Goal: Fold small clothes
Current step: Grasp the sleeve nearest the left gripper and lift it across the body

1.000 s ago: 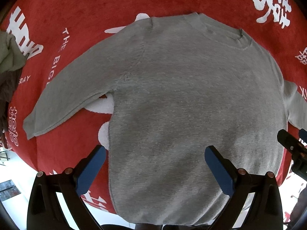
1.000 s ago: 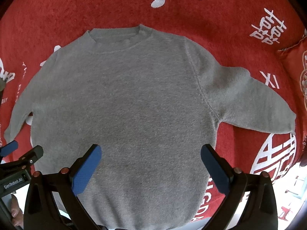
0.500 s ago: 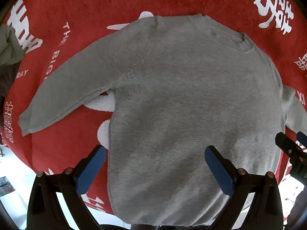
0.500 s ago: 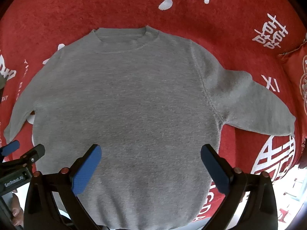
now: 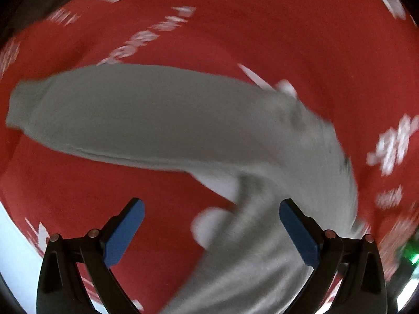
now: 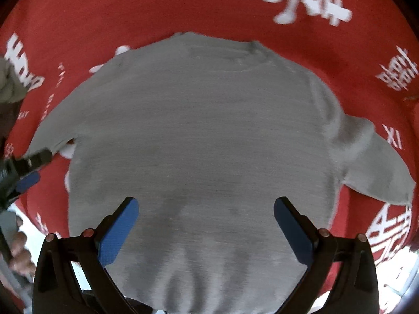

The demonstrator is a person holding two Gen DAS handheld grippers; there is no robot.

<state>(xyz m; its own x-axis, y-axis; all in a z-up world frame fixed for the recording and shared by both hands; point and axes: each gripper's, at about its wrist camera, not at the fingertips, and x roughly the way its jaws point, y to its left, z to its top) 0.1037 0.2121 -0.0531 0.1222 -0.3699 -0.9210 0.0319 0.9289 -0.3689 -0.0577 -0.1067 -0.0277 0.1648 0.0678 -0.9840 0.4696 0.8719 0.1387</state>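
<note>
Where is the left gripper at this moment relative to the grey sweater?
In the right wrist view the left gripper sits at the far left edge, beside the sweater's sleeve over the red cloth. Its own blurred view faces that sleeve.

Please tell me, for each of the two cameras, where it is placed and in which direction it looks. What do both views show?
Left wrist: sits on the left gripper, looks over its open blue fingers at one long sleeve; blurred.
Right wrist: sits on the right gripper, open, looks down on the sweater's body; a hand and the left gripper show at the left edge.
Shared: the grey sweater and the red cloth with white print.
</note>
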